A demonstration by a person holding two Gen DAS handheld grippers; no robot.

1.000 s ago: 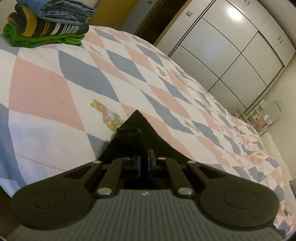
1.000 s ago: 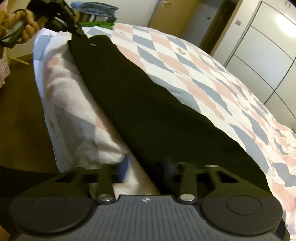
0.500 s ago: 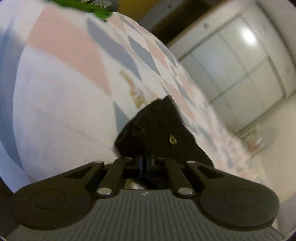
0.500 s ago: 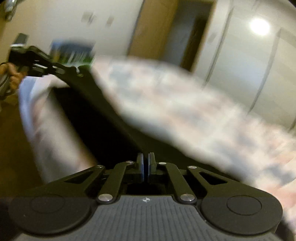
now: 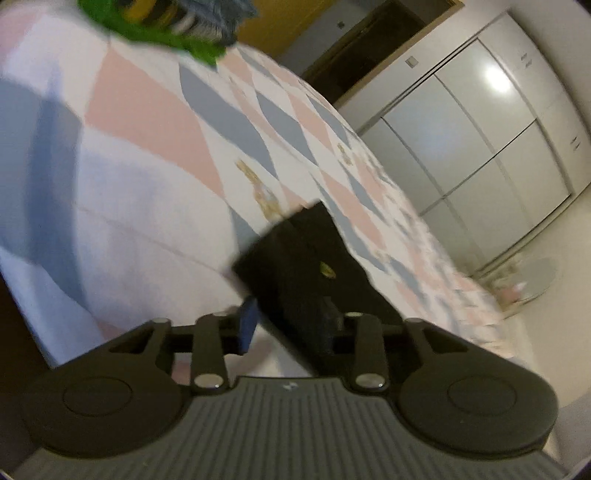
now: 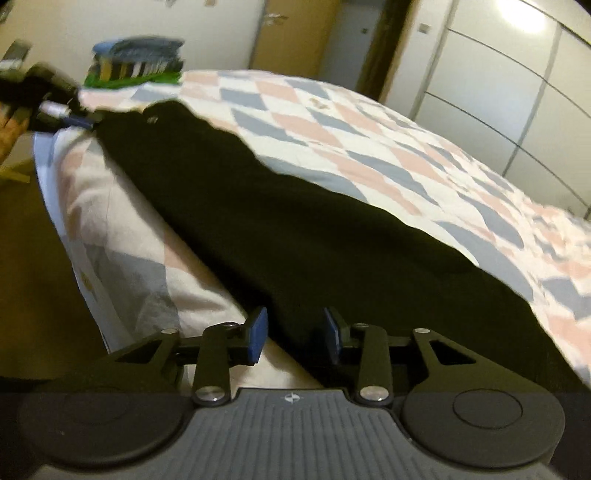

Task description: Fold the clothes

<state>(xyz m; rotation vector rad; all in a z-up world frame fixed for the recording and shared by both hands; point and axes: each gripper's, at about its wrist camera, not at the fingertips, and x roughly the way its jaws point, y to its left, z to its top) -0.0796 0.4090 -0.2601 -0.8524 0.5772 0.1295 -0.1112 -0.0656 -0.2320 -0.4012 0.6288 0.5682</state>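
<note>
Right wrist view: right gripper (image 6: 293, 334) spread wide, blue pads (image 6: 257, 331) either side of the near end of the black garment (image 6: 280, 229), clamping nothing. Garment stretched long across the near edge of the bed (image 6: 369, 133), running away toward the far corner. Only visible from here: left gripper (image 6: 79, 120) out at that far end, blurry, right at the cloth's edge, with a hand (image 6: 7, 129) behind it. Past the garment, a stack of folded clothes (image 6: 136, 62) on the bed's far corner, door and wardrobe beyond.

Left wrist view: left gripper (image 5: 290, 325) parted too, black cloth (image 5: 306, 266) lying between the fingers but not pinched. Small yellow logo (image 5: 327, 269) on the fabric, sharper here. Same stack (image 5: 173, 22) further up the bed, smeared by motion. Wardrobe (image 5: 480, 140) off beyond the bed.
</note>
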